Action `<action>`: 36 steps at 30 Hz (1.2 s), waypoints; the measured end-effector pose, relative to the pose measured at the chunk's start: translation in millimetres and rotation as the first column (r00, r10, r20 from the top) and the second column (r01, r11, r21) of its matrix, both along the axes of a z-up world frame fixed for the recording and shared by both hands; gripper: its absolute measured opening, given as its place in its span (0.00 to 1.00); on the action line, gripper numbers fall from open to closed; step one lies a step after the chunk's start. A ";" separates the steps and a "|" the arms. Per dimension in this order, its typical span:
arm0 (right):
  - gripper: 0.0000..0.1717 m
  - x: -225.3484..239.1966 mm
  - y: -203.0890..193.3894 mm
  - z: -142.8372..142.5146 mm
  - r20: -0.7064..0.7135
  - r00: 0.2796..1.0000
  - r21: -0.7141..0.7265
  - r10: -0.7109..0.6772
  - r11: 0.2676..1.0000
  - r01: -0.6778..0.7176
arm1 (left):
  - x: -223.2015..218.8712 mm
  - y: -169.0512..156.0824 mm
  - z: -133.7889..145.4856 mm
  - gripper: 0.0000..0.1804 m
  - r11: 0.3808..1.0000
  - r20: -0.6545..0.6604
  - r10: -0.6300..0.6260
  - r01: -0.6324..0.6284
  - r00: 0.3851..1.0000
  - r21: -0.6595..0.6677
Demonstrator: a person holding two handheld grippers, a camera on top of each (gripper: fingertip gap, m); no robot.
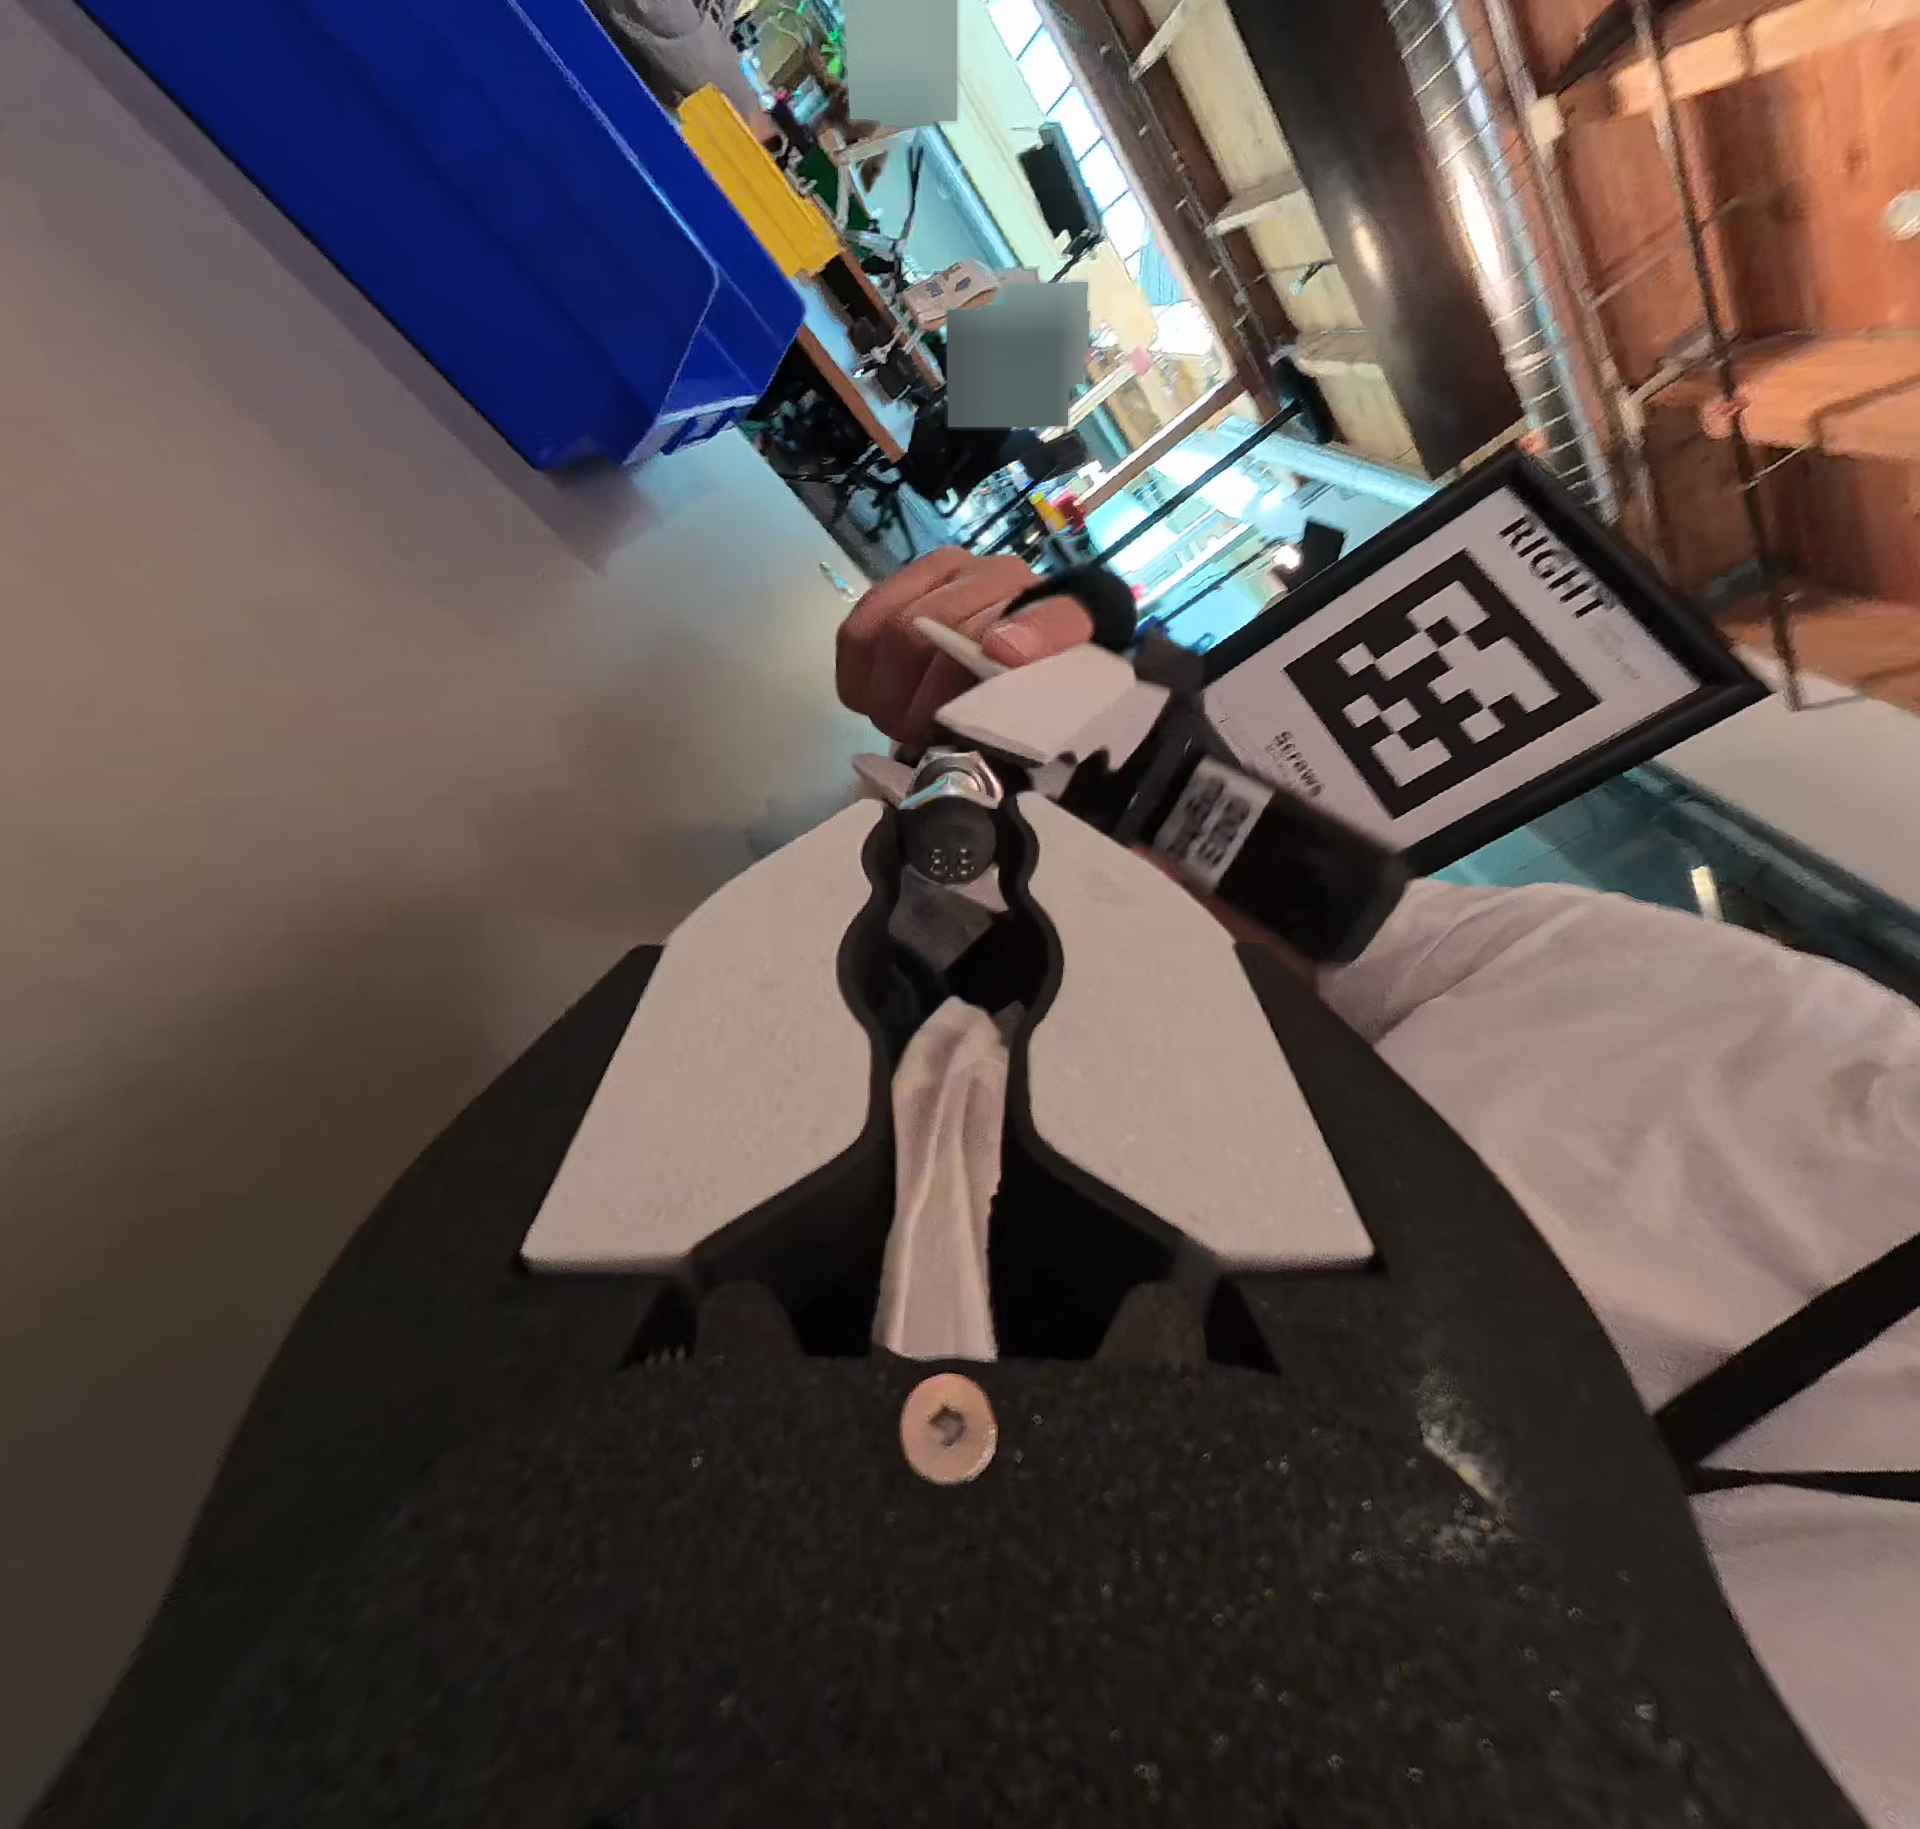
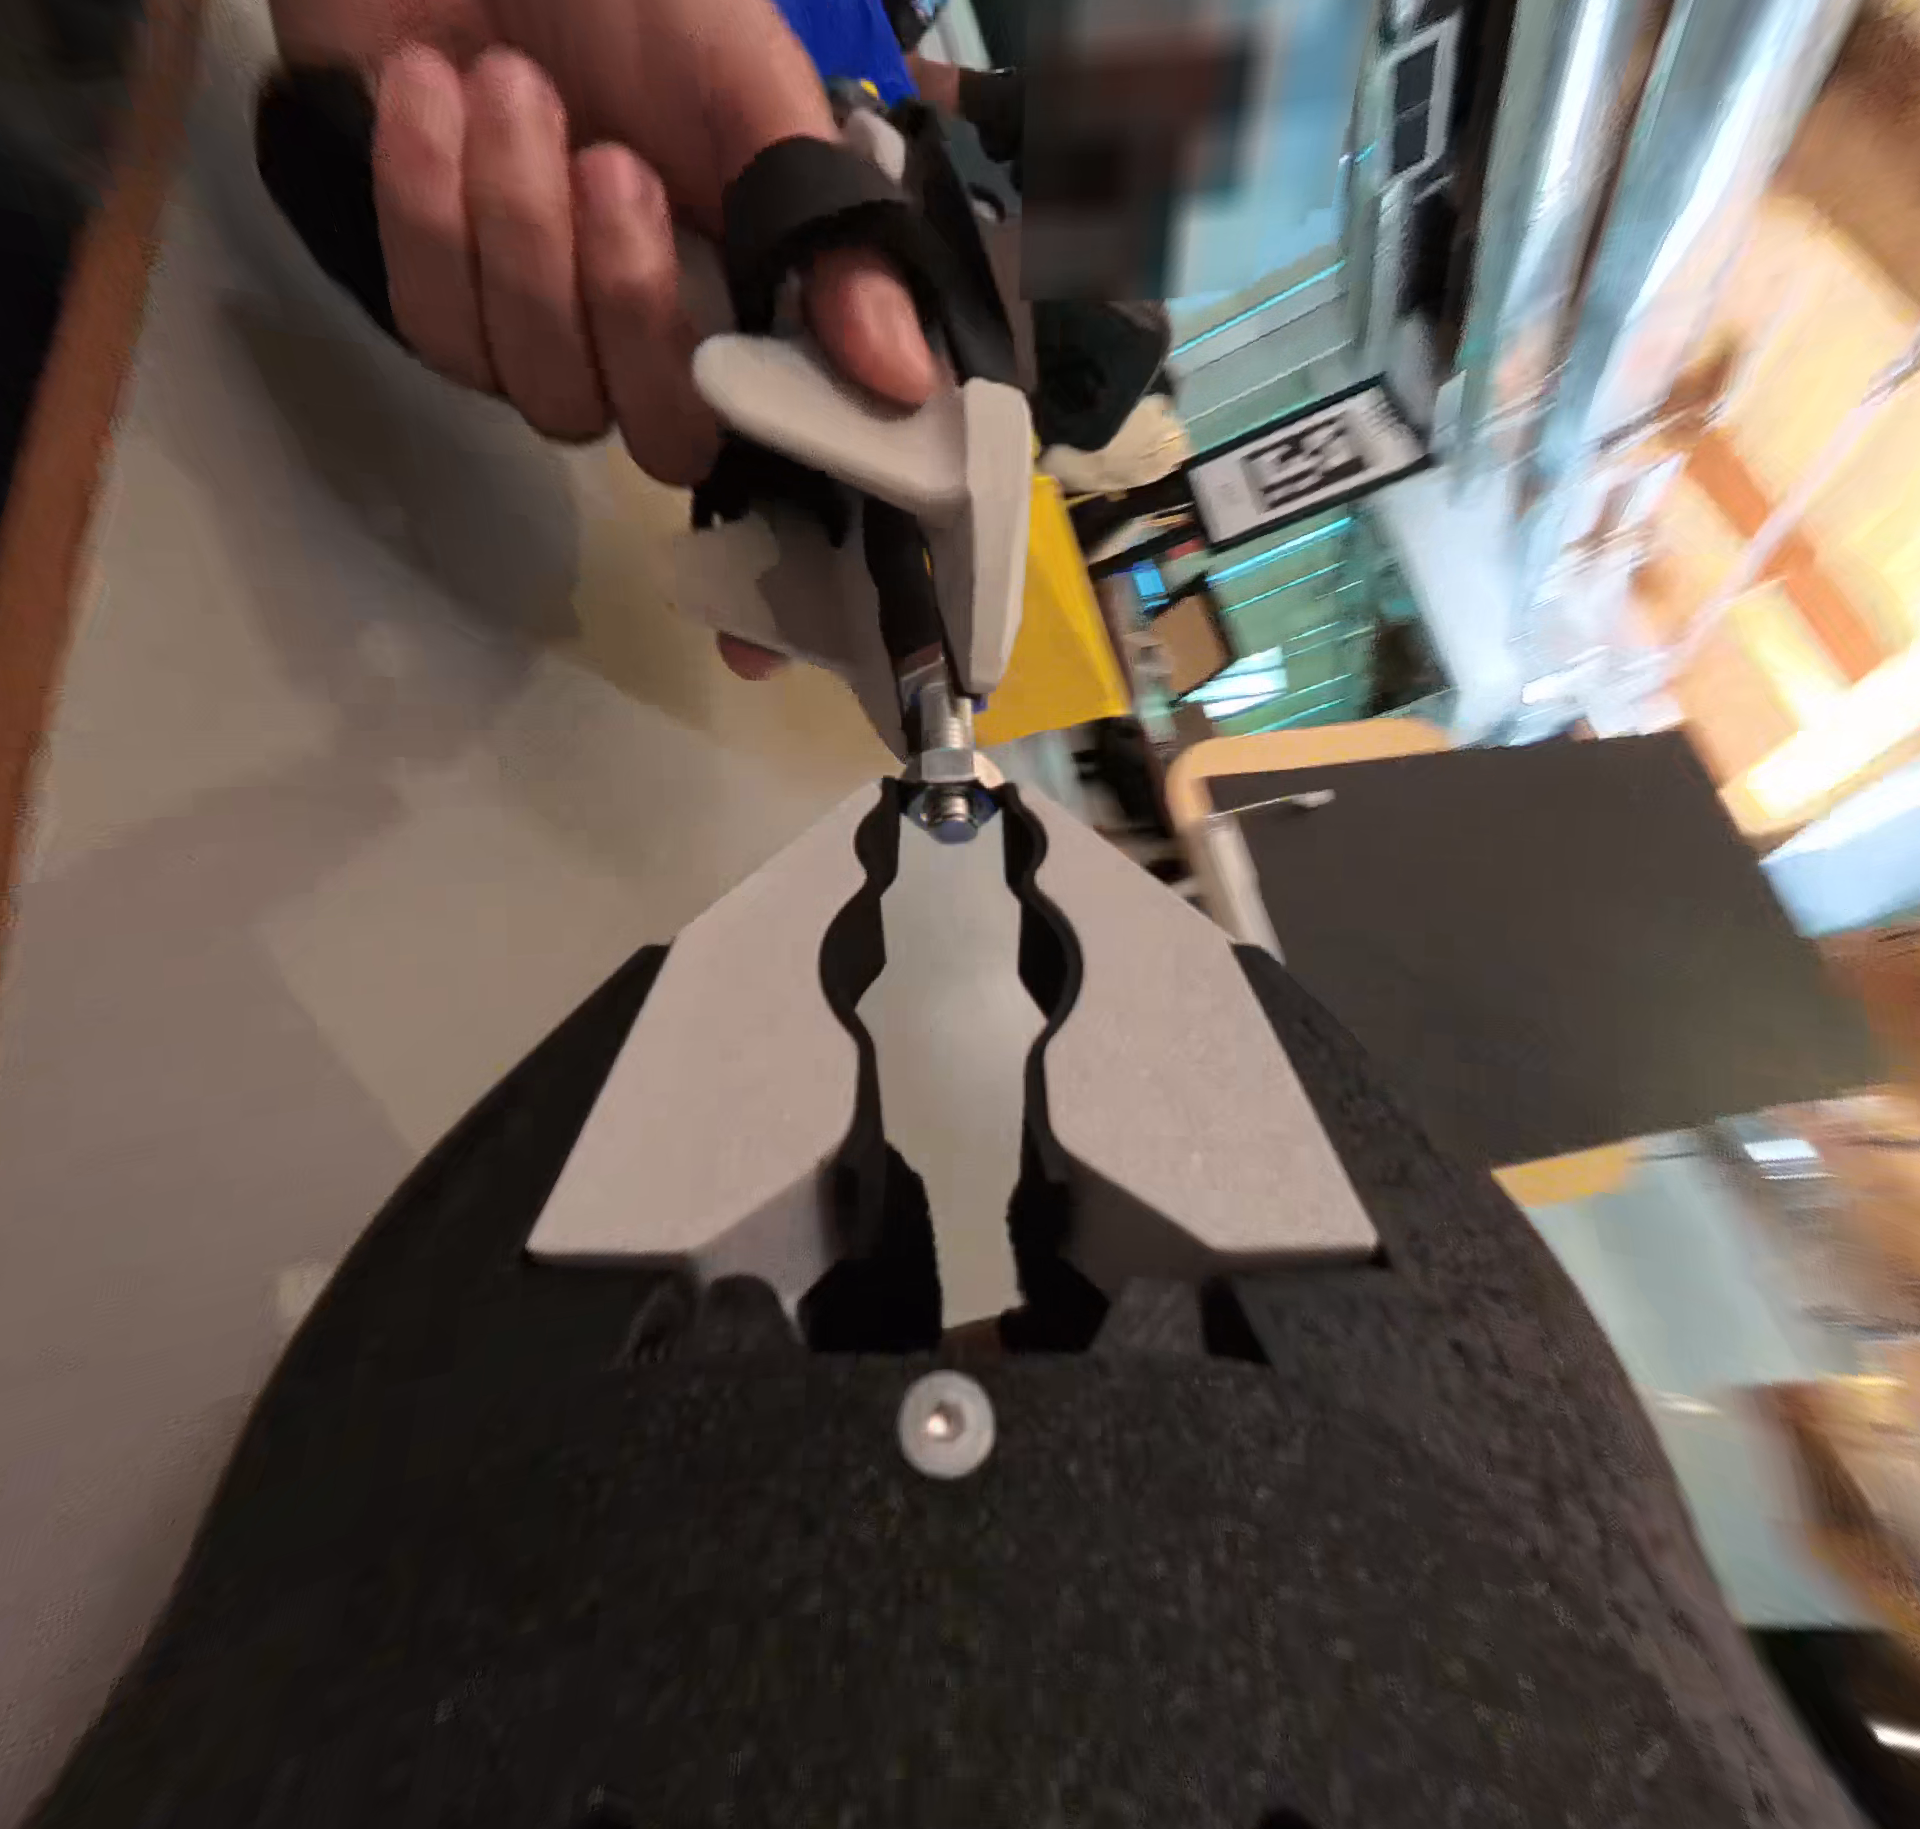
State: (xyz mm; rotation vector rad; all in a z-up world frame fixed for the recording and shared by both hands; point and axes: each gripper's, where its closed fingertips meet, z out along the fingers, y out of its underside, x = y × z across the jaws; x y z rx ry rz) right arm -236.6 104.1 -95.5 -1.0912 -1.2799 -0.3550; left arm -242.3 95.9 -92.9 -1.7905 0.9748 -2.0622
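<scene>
My left gripper (image 1: 948, 837) is shut on the dark head of a steel hex bolt (image 1: 945, 852) and holds it in the air. In the left wrist view my right gripper (image 1: 956, 769) comes in from the right, its white fingers (image 1: 1039, 719) closed around the silver hex nut (image 1: 951, 785) on the bolt's shaft. In the right wrist view my right gripper (image 2: 943, 805) is shut on that nut (image 2: 941, 815). The threaded shaft (image 2: 940, 725) runs up into my left gripper (image 2: 925, 673), which a hand (image 2: 540, 221) holds.
A blue bin (image 1: 416, 169) and a yellow bin (image 1: 758, 179) stand on the pale table (image 1: 260, 740). A framed black-and-white marker card (image 1: 1455, 678) sits behind the right gripper. A white sleeve (image 1: 1558, 1156) fills the right side. A black panel (image 2: 1507, 948) lies to the right. Left and right tips are no more than a few centimetres apart.
</scene>
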 end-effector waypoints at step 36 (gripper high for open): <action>0.18 -6.9 -5.3 0.6 0.216 0.973 0.315 -0.078 0.949 0.006 | -6.4 -0.8 0.4 0.09 0.994 0.015 -0.054 0.055 0.998 -0.091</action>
